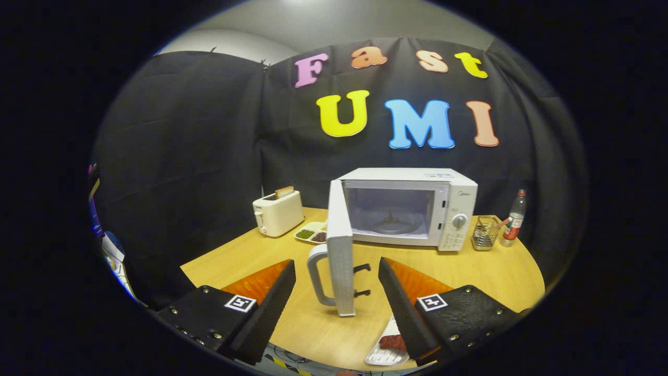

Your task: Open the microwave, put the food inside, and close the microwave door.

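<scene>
Already open: door swung wide, food waiting low by the right finger

Nearest, the gripper [336, 292] is hanging with its two fingers spread well apart, clamping nothing. The microwave door [340, 250] is standing edge-on between them, its curved handle [317, 274] toward the left finger and its two latch hooks [361, 281] poking toward the right one. Neither finger appears to be touching the door, though the fisheye is making that hard to judge.

At about five o'clock from the door's foot, a white plate [385, 354] with a dark reddish piece of food [392, 342] is lying on the wooden table [469, 266], partly tucked under the right finger. So the food is sitting outside the oven.

Farther back, at one o'clock, the microwave [412, 206] is gaping, its turntable [392, 224] bare. At eleven o'clock a divided dish [312, 233] and a toaster [278, 211] with a slice up are sitting together; at two o'clock a wire basket [485, 233] and a bottle [513, 218] are standing beside the control panel.

Risks, as I judge them: dropping toward the plate, the right finger is likely to clip the latch hooks or nudge the door partway shut. A shallow plate is offering little edge to pinch, so it may be tipping and sliding the food off. Carrying it in, the plate could be catching the cavity's lip.
</scene>
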The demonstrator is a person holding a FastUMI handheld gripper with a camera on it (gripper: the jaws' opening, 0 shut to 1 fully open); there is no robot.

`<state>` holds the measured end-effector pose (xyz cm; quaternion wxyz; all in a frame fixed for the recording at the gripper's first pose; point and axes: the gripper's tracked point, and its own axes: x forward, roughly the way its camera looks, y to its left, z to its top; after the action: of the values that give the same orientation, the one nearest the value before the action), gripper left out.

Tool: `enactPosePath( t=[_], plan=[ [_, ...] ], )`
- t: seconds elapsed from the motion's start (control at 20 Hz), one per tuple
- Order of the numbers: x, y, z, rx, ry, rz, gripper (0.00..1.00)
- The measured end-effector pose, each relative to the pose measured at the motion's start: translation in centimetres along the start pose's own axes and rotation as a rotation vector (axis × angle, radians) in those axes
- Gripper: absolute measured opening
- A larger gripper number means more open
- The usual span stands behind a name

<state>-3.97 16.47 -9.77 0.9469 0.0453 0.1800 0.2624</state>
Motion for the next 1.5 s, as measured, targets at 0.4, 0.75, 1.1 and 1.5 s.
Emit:
enactPosePath(
  t=[0.4, 0.75, 1.1, 1.5],
  plan=[
    [-3.1, -8.8, -5.0, 0.156, 0.092, -0.194, 0.97],
    [-3.8, -11.6, -11.3, 0.284, 0.203, -0.257, 0.97],
    [-3.2, -11.7, -16.4, 0.511, 0.304, -0.273, 0.99],
    [-3.0, -10.5, -15.5, 0.731, 0.299, -0.171, 0.27]
  ],
)
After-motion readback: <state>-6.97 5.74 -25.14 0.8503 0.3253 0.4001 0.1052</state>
